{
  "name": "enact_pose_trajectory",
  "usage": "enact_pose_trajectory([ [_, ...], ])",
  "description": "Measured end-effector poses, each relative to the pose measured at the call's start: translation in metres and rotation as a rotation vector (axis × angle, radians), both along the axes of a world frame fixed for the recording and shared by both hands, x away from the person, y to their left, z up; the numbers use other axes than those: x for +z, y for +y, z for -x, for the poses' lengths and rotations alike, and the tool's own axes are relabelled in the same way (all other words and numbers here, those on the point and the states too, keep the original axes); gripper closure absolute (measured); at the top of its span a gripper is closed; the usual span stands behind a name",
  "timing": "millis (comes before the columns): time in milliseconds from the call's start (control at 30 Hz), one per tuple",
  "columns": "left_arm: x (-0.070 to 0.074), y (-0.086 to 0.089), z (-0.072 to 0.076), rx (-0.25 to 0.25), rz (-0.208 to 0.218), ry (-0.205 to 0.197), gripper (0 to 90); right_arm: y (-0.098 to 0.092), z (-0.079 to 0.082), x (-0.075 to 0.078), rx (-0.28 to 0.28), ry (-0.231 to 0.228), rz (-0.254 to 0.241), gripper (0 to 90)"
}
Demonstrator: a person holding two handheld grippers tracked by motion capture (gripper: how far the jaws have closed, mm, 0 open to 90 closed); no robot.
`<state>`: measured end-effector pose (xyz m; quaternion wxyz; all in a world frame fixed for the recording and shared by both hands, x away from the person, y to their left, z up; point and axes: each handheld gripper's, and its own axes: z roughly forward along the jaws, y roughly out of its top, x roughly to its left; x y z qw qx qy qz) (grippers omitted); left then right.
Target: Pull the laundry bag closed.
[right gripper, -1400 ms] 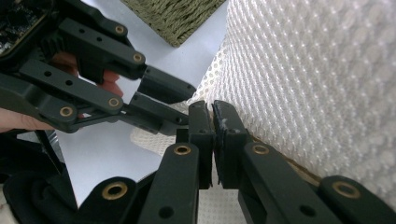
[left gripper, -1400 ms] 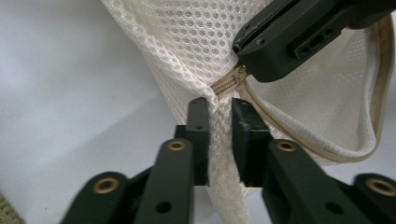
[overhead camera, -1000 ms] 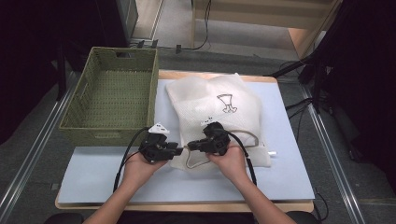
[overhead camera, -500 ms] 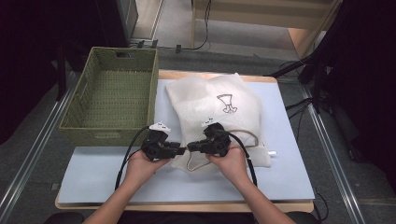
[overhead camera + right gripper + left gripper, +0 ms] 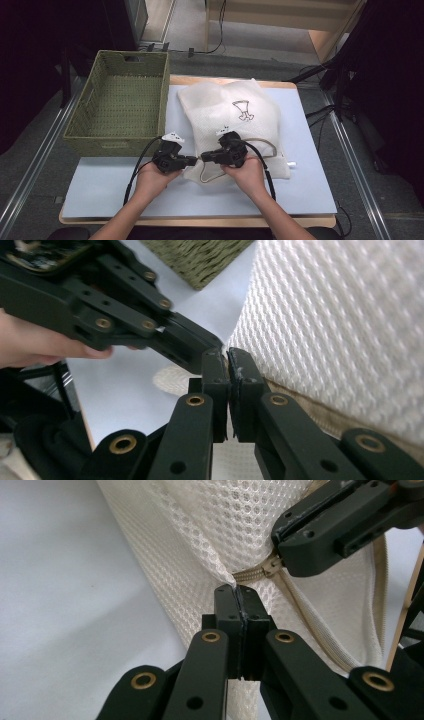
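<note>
A white mesh bag [image 5: 235, 107] with a tan zipper [image 5: 252, 573] lies on the pale blue mat [image 5: 115, 185]. At the bag's near left corner my left gripper [image 5: 195, 160] [image 5: 235, 594] has just been closing. It is now shut, pinching the mesh at the zipper's end. Facing it, tips almost touching, my right gripper [image 5: 205, 157] [image 5: 228, 359] is shut on the zipper pull [image 5: 271, 568]. In the right gripper view the pull is hidden between its own jaws and the left gripper [image 5: 197, 347] comes in from the upper left.
A green woven basket [image 5: 117, 56] stands empty at the back left of the mat, close to the bag's left side. A tan cord loop [image 5: 267, 145] lies on the bag near my right hand. Cables trail from both grippers toward the table's front edge.
Both hands hold their place at the bag's near left corner. The high view is too coarse to show any jaw motion.
</note>
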<state>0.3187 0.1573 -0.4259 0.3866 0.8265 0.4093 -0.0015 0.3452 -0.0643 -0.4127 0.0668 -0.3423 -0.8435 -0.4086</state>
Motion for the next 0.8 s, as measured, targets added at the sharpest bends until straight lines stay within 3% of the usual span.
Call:
enact_pose_trajectory([
  [133, 0.006, 0.002, 0.005, 0.008, -0.003, -0.034, 90.0, -0.003, -0.003, -0.002, -0.023, 0.014, -0.005, 88.6],
  [333, 0.011, 0.007, 0.008, 0.029, -0.006, -0.051, 90.0, -0.004, -0.007, -0.009, -0.040, 0.043, -0.025, 88.7],
  [600, 0.009, 0.008, 0.005, 0.022, 0.003, -0.019, 90.0, -0.002, -0.003, -0.008, -0.030, 0.018, -0.021, 88.7],
  [667, 0.009, 0.006, 0.004, 0.000, 0.005, -0.008, 84.9, -0.001, -0.002, -0.007, -0.033, 0.015, -0.018, 88.6],
  [800, 0.009, 0.003, 0.004, -0.031, 0.010, -0.009, 66.4, 0.001, 0.000, -0.006, -0.021, -0.003, -0.011, 88.7],
])
